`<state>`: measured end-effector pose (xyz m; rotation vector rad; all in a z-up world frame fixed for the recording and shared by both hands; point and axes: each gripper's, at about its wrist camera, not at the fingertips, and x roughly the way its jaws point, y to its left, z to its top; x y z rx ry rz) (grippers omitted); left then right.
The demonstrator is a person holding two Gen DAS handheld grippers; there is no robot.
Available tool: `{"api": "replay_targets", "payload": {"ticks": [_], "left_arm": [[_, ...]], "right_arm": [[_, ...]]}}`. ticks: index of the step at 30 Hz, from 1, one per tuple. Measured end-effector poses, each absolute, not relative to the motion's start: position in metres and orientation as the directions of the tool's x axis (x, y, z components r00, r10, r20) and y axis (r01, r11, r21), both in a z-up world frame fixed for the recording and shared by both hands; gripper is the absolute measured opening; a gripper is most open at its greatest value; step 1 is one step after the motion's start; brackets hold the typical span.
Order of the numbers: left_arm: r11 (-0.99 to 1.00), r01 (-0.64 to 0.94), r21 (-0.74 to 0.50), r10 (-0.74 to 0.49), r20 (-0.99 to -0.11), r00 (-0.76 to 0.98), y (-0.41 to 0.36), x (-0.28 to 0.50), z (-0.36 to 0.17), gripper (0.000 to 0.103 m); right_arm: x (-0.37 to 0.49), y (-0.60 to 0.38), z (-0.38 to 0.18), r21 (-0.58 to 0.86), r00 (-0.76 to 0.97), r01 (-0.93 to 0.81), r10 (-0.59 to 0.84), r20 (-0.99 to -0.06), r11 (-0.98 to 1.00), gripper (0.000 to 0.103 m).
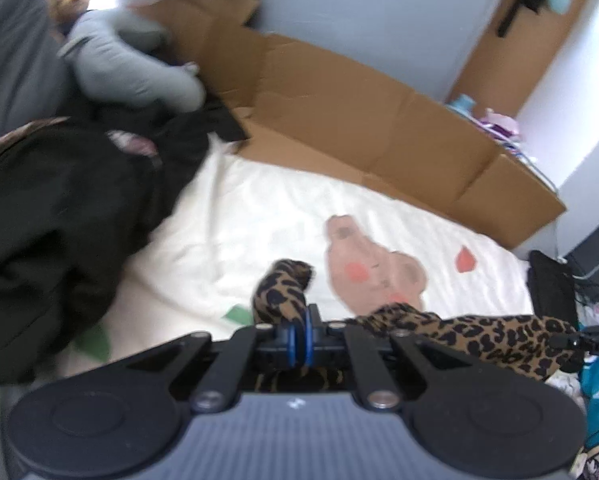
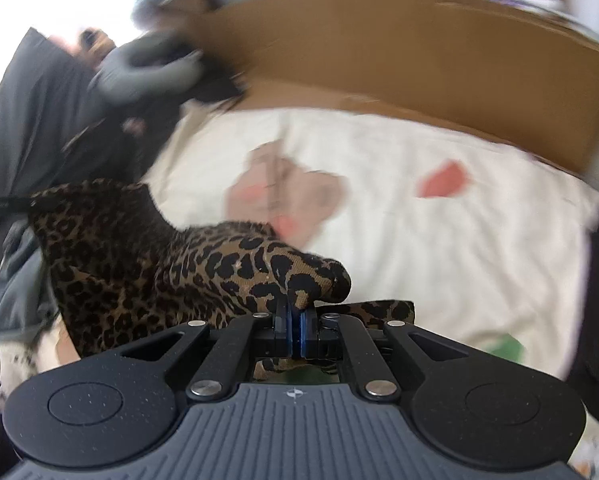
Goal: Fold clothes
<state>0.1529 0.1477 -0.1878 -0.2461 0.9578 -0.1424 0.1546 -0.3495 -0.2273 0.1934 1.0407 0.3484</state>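
a: where's the leopard-print garment (image 2: 147,264)?

b: strung above the white bed sheet (image 1: 259,208), left gripper (image 1: 299,334) and right gripper (image 2: 295,320) each pinched tight on an edge.

a: handling?

b: looks light, floppy; grip hems.

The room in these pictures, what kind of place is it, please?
Most likely a bedroom in a home. A white bedsheet with a cartoon bear print covers a bed, a heap of dark clothes lies on it, and flattened cardboard leans along the wall.
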Motion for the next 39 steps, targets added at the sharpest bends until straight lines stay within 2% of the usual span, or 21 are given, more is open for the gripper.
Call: {"api": "replay_targets", "payload": {"ticks": [7,14,20,31,33,34,37,39], "left_arm": [[0.957,0.081,-0.279,-0.276,-0.784,0.557,0.115,0.166,-0.188,0.005],[0.96,0.024,-0.278,-0.254,-0.834,0.49,0.123,0.168,-0.218,0.005],[0.969,-0.012,-0.245,-0.217,-0.879,0.424,0.136,0.156,-0.247,0.005],[0.977,-0.069,-0.201,-0.166,-0.926,0.338,0.159,0.129,-0.274,0.006],[0.978,-0.071,-0.195,-0.165,-0.938,0.304,0.162,0.124,-0.281,0.008],[0.981,-0.066,-0.184,-0.157,-0.941,0.301,0.161,0.121,-0.28,0.011],[0.989,-0.026,-0.148,-0.131,-0.934,0.334,0.159,0.112,-0.268,0.018],[0.993,-0.008,-0.122,-0.112,-0.933,0.343,0.159,0.112,-0.259,0.023]], "right_arm": [[0.103,-0.423,-0.215,0.312,0.528,-0.01,0.27,-0.805,0.95,0.001],[0.049,-0.446,-0.239,0.35,0.514,0.121,0.243,-0.822,0.929,0.001],[0.012,-0.442,-0.274,0.367,0.465,0.191,0.246,-0.851,0.91,0.001],[-0.018,-0.429,-0.294,0.381,0.381,0.231,0.277,-0.882,0.895,0.002],[-0.022,-0.426,-0.301,0.356,0.335,0.25,0.265,-0.904,0.901,0.004],[-0.024,-0.425,-0.304,0.334,0.312,0.256,0.25,-0.917,0.907,0.009],[-0.03,-0.425,-0.302,0.308,0.298,0.246,0.231,-0.926,0.919,0.012],[-0.034,-0.426,-0.296,0.318,0.315,0.24,0.236,-0.919,0.917,0.029]]}}
